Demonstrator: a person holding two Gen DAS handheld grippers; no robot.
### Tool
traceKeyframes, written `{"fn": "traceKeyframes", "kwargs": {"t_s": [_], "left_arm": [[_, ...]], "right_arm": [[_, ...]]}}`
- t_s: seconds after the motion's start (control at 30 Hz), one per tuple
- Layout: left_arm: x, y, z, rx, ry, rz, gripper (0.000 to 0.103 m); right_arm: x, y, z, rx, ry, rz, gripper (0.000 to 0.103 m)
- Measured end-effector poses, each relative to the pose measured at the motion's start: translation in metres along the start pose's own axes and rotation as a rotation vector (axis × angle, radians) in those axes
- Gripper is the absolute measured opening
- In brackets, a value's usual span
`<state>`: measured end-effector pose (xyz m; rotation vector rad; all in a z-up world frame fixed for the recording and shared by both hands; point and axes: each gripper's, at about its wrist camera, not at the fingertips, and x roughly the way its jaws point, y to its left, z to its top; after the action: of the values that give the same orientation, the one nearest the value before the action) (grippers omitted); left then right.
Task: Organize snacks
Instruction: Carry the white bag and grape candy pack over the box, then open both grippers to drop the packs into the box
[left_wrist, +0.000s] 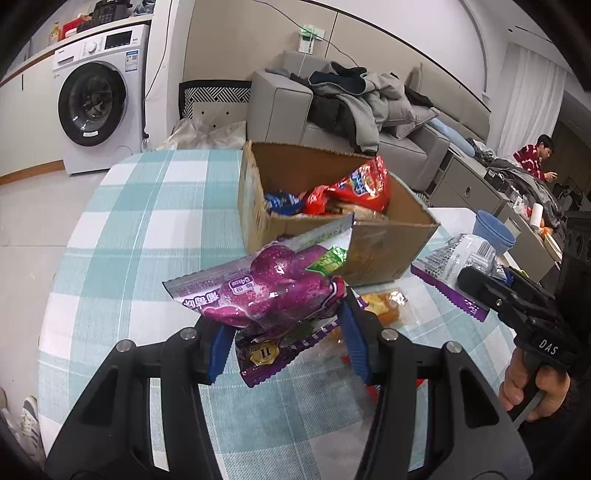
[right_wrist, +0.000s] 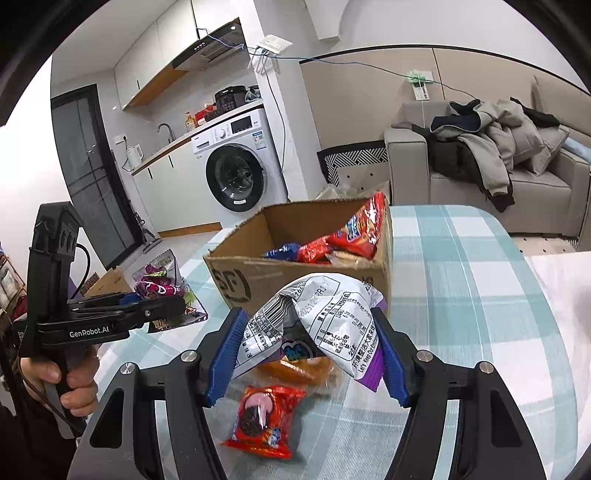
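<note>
Left gripper (left_wrist: 282, 332): jaws pinched on a purple snack bag (left_wrist: 273, 288), lifted clear of the worktop (left_wrist: 147, 229). Right gripper (right_wrist: 308, 350): jaws closed partway on a white-backed bag (right_wrist: 321, 314), crumpled between the pads. Both probably light, soft, slippery foil with crushable contents; best taken across the middle or a sealed edge. Red biscuit pack (right_wrist: 264, 421) flat on the checked cloth; cardboard box (right_wrist: 240, 280) just beyond, part-filled. Sofa (right_wrist: 480, 177) and washing machine (right_wrist: 240, 162) behind
</note>
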<state>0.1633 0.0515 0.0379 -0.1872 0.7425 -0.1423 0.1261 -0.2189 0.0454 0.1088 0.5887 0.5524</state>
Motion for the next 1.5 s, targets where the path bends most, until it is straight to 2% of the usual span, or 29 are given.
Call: {"fn": "traceKeyframes", "kwargs": {"t_s": [0.4, 0.67, 1.03, 1.5], "left_arm": [[-0.012, -0.013, 0.039, 0.013, -0.020, -0.014, 0.049], [-0.008, -0.018, 0.070, 0.027, -0.037, -0.006, 0.049], [0.039, -0.021, 0.108, 0.042, -0.018, 0.009, 0.049], [0.105, -0.029, 0.134, 0.094, 0.011, 0.053, 0.049]], "right_arm": [[0.003, -0.002, 0.036, -0.005, -0.028, 0.011, 0.067], [0.021, -0.008, 0.059, 0.001, -0.020, 0.022, 0.067], [0.071, -0.015, 0.089, -0.013, 0.012, 0.046, 0.067], [0.129, -0.034, 0.101, -0.034, 0.088, 0.042, 0.067]]}}
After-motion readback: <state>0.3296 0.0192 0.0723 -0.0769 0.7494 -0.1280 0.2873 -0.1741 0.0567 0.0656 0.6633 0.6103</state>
